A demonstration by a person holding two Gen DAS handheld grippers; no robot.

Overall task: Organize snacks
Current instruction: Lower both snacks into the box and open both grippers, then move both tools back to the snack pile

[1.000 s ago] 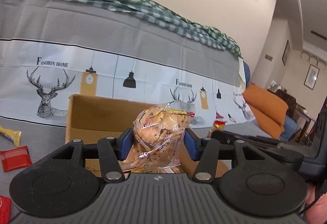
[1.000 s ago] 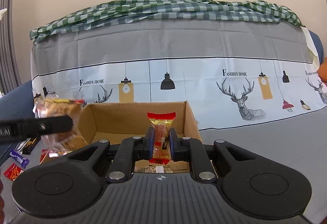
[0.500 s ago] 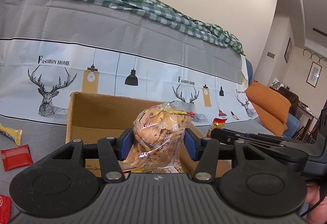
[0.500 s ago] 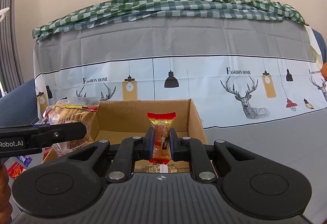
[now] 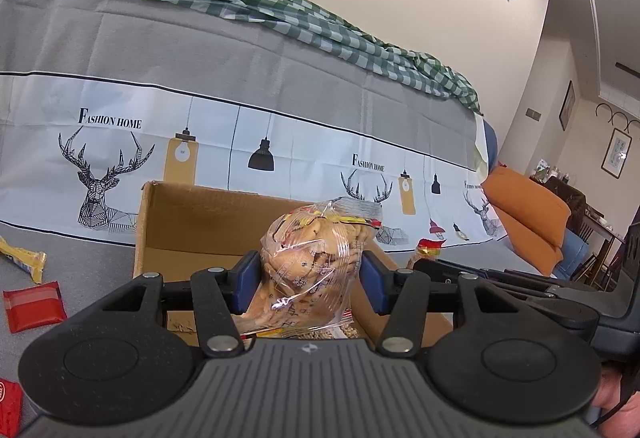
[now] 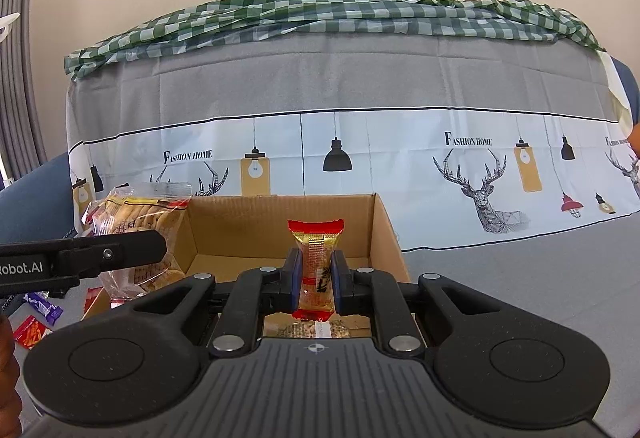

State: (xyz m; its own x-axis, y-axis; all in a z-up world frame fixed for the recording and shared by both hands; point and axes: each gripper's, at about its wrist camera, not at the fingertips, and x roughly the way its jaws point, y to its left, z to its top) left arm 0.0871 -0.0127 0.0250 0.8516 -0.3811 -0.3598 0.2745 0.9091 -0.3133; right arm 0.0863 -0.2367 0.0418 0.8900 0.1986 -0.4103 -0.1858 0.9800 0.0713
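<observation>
We hold a snack in each set of tongs, both over the box (image 6: 280, 234). Left tongs (image 5: 308, 278) are clamped on the cookie bag (image 5: 316, 266), blue pads pressing its sides; the bag stands upright and bulges above the pads. Right tongs (image 6: 316, 280) are clamped on the candy (image 6: 316, 270), a slim gold wrapper with red ends, upright, gripped at mid-height.

The step in hand looks like dropping both into the box. To do it well we'd carry each item fully past the near wall before letting go, lower it close to the floor, then spread the pads. The bag is soft, crinkly and full of brittle cookies, so we wouldn't squeeze harder or drop it from high. The left tongs sit near the box's left wall in the right view, so we'd move the bag further inward so it doesn't catch the rim. The tongs are close together over one box; releasing one at a time would avoid a bump.

The box is open-topped cardboard, standing on the grey cloth surface. Inside, low by the near wall, something pale and speckled shows under both sets of tongs; we can't tell what. The rest of the floor looks bare.

Outside, left of the box, lie a red packet (image 5: 34, 304), a yellow bar (image 5: 24, 256) and a purple wrapper (image 6: 44, 308).
</observation>
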